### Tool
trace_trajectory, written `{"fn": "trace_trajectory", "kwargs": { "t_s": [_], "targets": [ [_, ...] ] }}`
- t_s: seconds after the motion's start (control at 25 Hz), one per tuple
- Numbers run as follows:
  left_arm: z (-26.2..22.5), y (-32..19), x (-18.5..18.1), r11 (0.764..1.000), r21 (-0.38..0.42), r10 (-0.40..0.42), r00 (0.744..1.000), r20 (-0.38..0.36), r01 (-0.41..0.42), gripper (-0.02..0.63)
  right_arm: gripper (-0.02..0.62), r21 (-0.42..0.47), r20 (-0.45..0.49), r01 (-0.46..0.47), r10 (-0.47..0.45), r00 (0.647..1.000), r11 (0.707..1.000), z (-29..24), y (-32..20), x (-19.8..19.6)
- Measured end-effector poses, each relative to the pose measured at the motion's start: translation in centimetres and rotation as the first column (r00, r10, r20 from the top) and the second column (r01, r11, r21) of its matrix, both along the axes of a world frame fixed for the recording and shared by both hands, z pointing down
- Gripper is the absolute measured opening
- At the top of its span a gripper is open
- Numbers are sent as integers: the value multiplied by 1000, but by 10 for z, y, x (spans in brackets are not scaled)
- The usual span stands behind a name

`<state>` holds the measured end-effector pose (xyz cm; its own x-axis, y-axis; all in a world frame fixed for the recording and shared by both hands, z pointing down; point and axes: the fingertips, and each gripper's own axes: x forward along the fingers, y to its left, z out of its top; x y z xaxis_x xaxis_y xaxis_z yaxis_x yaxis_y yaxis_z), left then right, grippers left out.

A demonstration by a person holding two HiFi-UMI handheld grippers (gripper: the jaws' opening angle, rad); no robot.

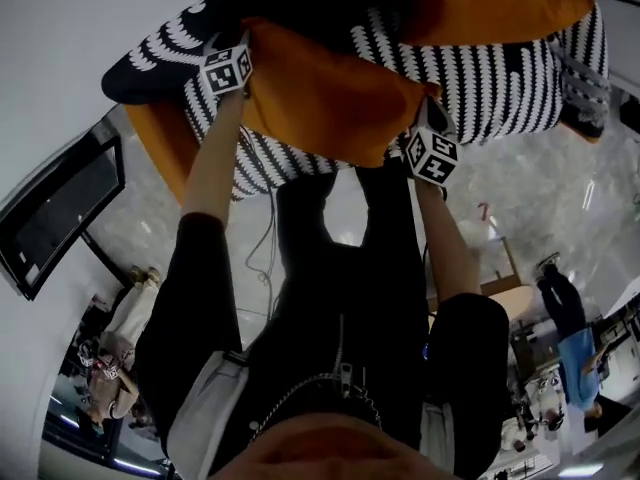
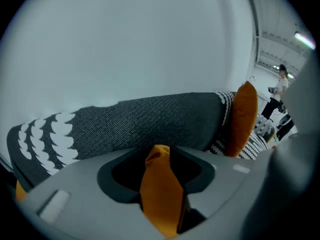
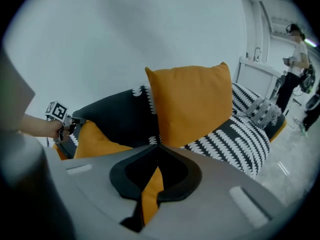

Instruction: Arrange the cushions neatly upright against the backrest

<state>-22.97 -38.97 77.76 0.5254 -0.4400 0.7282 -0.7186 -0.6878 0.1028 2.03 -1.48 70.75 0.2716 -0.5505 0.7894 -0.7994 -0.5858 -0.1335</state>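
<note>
White wall (image 2: 125,44); striped sofa (image 1: 500,83); orange cushion (image 1: 320,98) across seat.

Staged living-room corner inside large open workspace; reads as lab or studio, not home. Sofa (image 3: 240,134) with black-and-white pattern, orange cushion (image 3: 190,104) on it, set against bare white wall (image 2: 125,44). Glossy pale marble-look floor (image 1: 520,188), loose cable (image 1: 262,258) trailing across it. Strip lights (image 2: 306,40) on high ceiling. Dark framed screen (image 1: 60,218) by wall. Hall continues past sofa: person (image 3: 298,59) standing there, second person (image 1: 578,348) in blue top, cluttered equipment (image 1: 535,418) along room's edge.
</note>
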Motion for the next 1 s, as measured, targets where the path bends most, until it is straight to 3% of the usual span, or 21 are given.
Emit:
{"fn": "trace_trajectory", "kwargs": {
  "t_s": [0.08, 0.2, 0.32, 0.56, 0.76, 1.0],
  "targets": [
    [15, -4, -2, 998, -61, -17, 1000, 5, 18, 172, 5, -7, -20, -53, 52, 998, 999, 3, 4, 7],
    [26, 4, 8, 991, -131, 25, 1000, 15, -23, 115, 5, -21, -5, -119, 119, 993, 993, 10, 12, 21],
    [23, 12, 12, 989, -112, 103, 994, 39, -98, 61, 41, -40, 24, -162, 163, 986, 986, 22, 15, 32],
    [-1, 33, -1, 984, -10, 176, 984, 26, -175, 48, 158, -97, -1, -151, 152, 988, 984, 38, 14, 47],
    [-24, 52, -29, 987, 25, 161, 987, -13, -161, 46, 173, -195, -2, -158, 161, 987, 968, 56, 35, 49],
    [-42, 69, -51, 987, 4, 159, 987, -29, -159, 47, 163, -234, 69, -161, 182, 981, 959, 57, 54, 18]
  ]
}}
